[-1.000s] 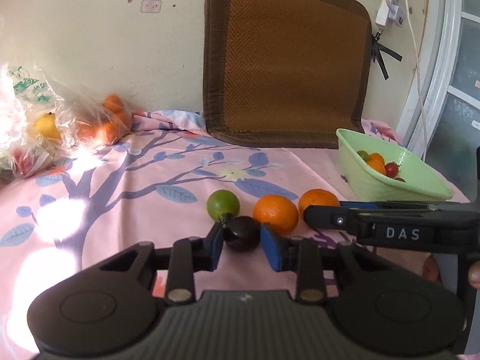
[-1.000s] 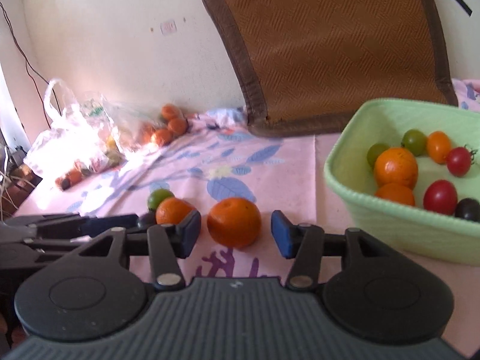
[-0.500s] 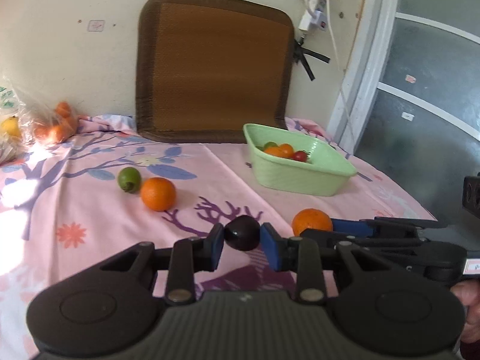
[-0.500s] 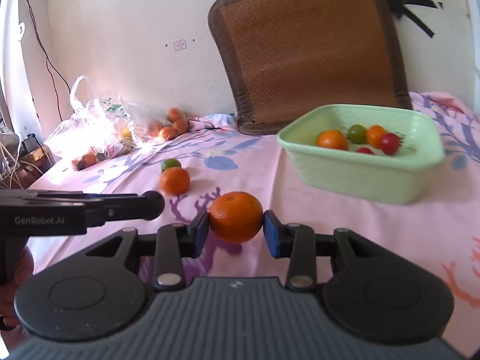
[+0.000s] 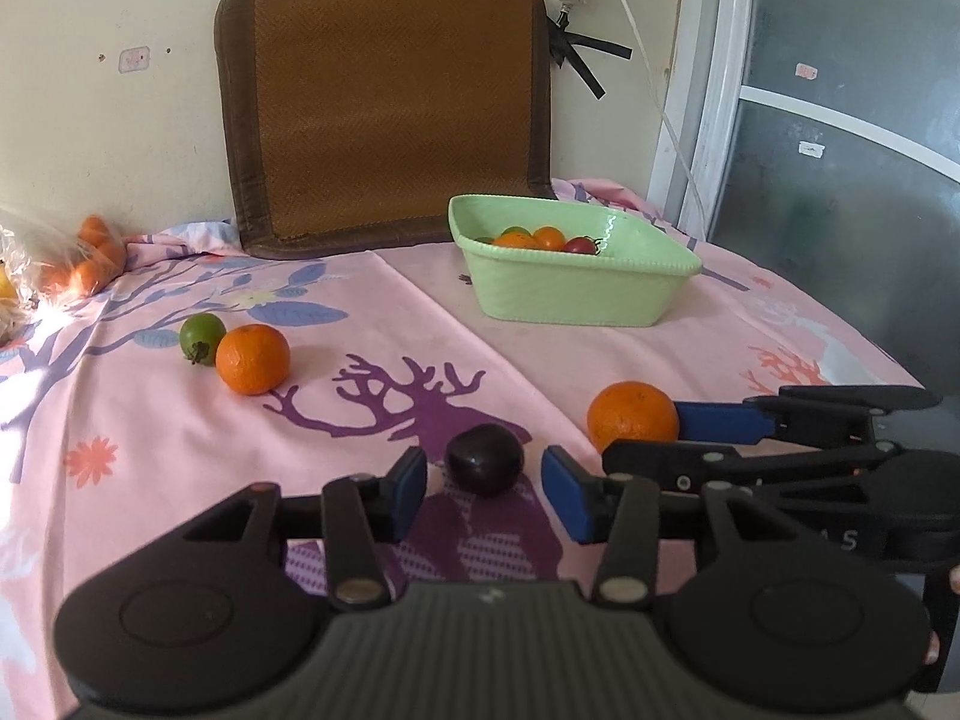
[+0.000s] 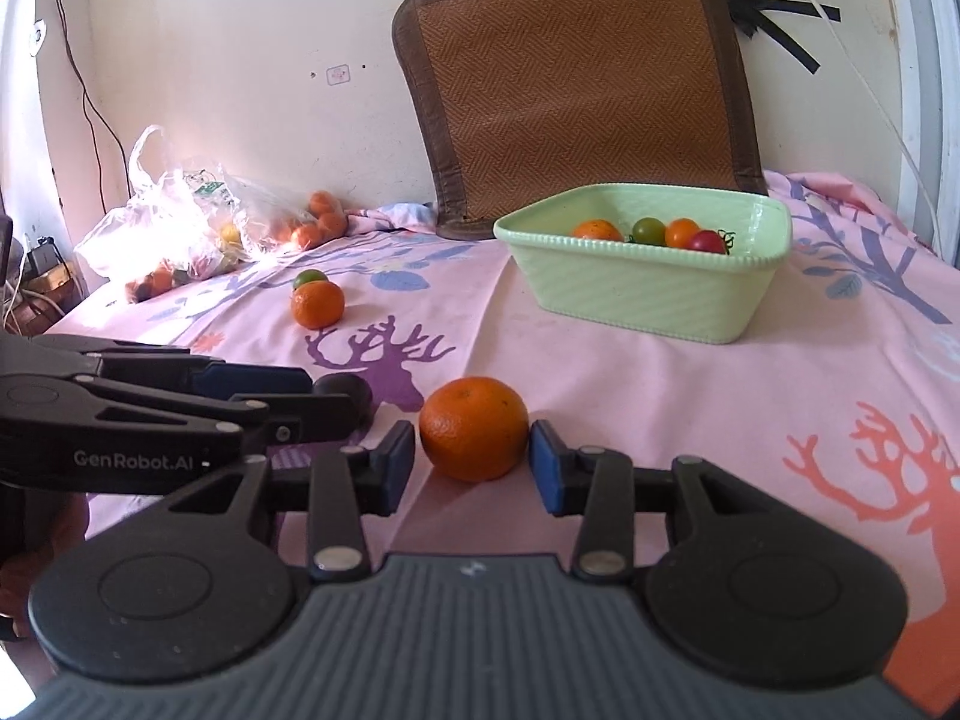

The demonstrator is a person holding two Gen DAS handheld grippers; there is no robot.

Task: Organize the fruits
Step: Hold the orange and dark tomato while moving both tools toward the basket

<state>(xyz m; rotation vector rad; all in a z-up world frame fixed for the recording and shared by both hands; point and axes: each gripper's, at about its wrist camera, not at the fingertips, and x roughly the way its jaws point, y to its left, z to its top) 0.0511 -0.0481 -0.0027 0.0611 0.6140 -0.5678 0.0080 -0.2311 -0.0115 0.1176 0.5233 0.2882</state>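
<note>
Release step: my left gripper [image 5: 483,495], jaws opening, straddles the dark plum [image 5: 485,459]; my right gripper [image 6: 471,465], also opening, brackets an orange [image 6: 474,427]. Both fruits rest near the tablecloth's [image 5: 150,420] front edge. Next, I judge, withdrawal without nudging either.

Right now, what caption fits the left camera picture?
Left gripper opening around a dark plum set on the pink cloth.

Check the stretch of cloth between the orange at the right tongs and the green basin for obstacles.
Nothing visible: only bare pink cloth lies between the round orange and the pale green plastic basin.
</note>
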